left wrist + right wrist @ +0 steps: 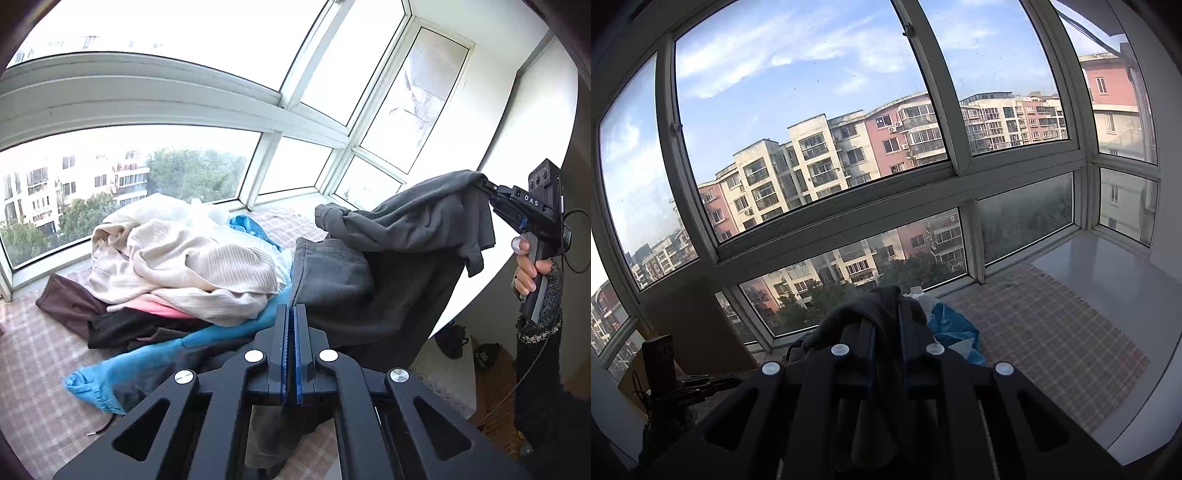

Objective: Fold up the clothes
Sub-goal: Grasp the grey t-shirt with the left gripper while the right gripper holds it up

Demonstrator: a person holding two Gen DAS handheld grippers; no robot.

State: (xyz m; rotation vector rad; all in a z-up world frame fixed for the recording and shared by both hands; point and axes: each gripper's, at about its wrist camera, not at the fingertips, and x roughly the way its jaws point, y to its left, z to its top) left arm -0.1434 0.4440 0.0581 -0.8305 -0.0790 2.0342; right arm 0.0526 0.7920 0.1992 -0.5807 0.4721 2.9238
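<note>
A checked cover [33,354] spreads over the wide ledge under the bay window [155,92], giving a flat bed to work on, and most of it on the window side is taken by a loose heap of clothes [177,273]: cream ribbed knits on top, pink, black and brown pieces under them, and a blue garment [122,373] trailing toward the near edge. None of the heap looks folded; it lies crumpled, as laundry waiting or merely dumped would. Beside the heap, the dark grey garment [373,266] is the 1 piece lifted clear: its upper edge is pinched in the right gripper [487,188], whose 2 fingers are clamped on the cloth, so the rest hangs down in a drape with its lower part resting on the ledge, probably to let it fall open and show its shape. The person's hand [528,266] grips the handle well out to the right. From the right wrist view the same grey cloth bunches over and between the fingers. The left gripper [294,321] sits low and near, its 2 blue-padded fingers pressed together with nothing visibly between them, just in front of the grey garment's hanging lower left part.
</note>
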